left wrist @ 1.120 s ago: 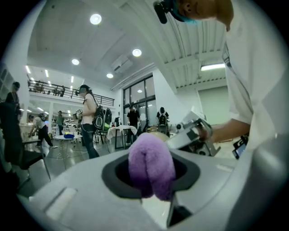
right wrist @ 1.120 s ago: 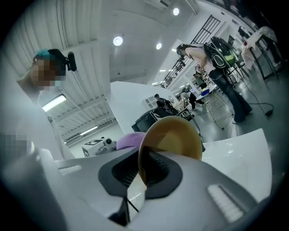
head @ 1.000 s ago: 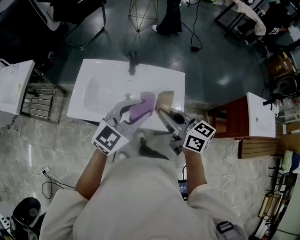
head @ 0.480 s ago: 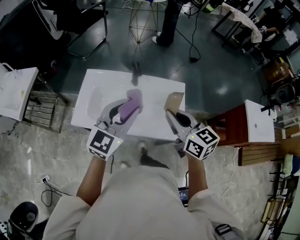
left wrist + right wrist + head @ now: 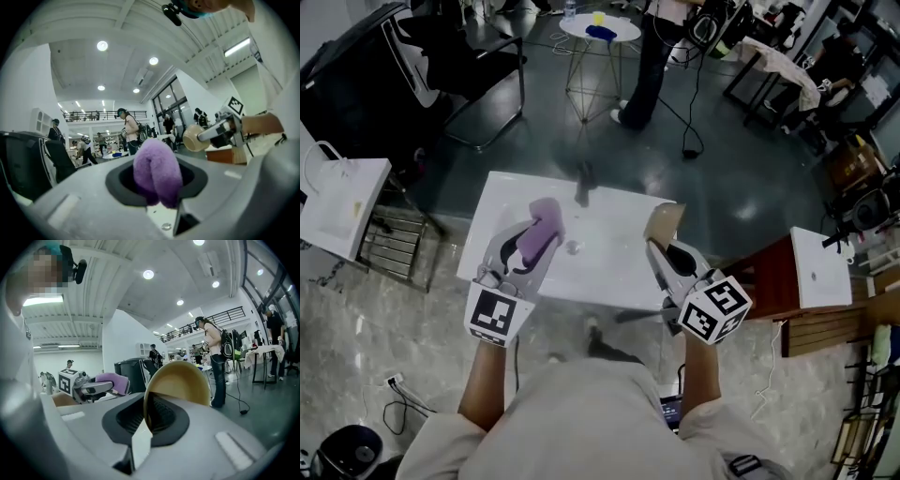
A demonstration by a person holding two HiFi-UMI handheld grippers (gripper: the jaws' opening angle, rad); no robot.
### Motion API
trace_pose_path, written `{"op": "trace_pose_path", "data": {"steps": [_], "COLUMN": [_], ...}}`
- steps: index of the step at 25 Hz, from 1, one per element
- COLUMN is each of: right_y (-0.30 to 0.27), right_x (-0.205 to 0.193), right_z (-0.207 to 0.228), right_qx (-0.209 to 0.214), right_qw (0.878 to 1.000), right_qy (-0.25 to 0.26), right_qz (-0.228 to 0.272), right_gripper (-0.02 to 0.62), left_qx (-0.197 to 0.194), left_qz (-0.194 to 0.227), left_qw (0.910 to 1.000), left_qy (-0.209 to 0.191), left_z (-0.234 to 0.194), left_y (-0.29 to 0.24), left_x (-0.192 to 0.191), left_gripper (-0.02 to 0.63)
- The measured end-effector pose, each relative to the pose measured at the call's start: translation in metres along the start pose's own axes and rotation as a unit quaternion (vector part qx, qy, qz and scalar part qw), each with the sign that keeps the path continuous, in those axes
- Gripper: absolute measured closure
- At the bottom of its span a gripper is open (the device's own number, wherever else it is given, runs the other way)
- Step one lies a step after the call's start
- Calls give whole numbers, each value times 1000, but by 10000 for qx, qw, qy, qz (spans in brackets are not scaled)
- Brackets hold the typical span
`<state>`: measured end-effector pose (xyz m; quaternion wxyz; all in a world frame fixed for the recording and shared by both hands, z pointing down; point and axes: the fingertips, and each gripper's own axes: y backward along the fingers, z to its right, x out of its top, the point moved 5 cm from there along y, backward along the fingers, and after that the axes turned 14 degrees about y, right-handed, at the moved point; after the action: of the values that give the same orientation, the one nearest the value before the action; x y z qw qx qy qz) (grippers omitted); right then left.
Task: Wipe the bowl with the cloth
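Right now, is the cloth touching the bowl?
No, the cloth and the bowl are held well apart above the white sink.

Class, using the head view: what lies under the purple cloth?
The white sink lies below the cloth, which the left gripper grips in the air. Bare sink shows all around the cloth. The patch of sink straight beneath cloth and gripper is covered.

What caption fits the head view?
Over a white sink, left gripper holds purple cloth, right gripper holds tan bowl, apart.
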<state>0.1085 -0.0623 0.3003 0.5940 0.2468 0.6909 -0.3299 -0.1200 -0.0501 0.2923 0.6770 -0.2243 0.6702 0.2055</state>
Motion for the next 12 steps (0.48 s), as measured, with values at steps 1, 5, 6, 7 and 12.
{"op": "trace_pose_path", "data": {"steps": [1, 5, 6, 7, 12], "right_y": [-1, -5, -6, -7, -18], "right_x": [3, 13, 14, 15, 15], "right_z": [-1, -5, -6, -7, -6], "right_qx": [-18, -30, -24, -25, -66], "right_qw": [10000, 10000, 9999, 9999, 9996], "right_qy": [22, 67, 100, 148, 285], "right_qz": [16, 58, 47, 25, -51], "right_gripper": [583, 583, 583, 583, 583], "left_qx": [48, 263, 293, 303, 182], "left_qz": [6, -66, -60, -45, -83], "left_qw": [10000, 9996, 9996, 9995, 9998], "left_qy": [-2, -15, -9, 0, -6], "left_z": [-5, -28, -31, -32, -32], "left_y": [3, 18, 20, 22, 16], "left_x": [1, 0, 0, 1, -3], "left_gripper": [485, 485, 485, 485, 485]}}
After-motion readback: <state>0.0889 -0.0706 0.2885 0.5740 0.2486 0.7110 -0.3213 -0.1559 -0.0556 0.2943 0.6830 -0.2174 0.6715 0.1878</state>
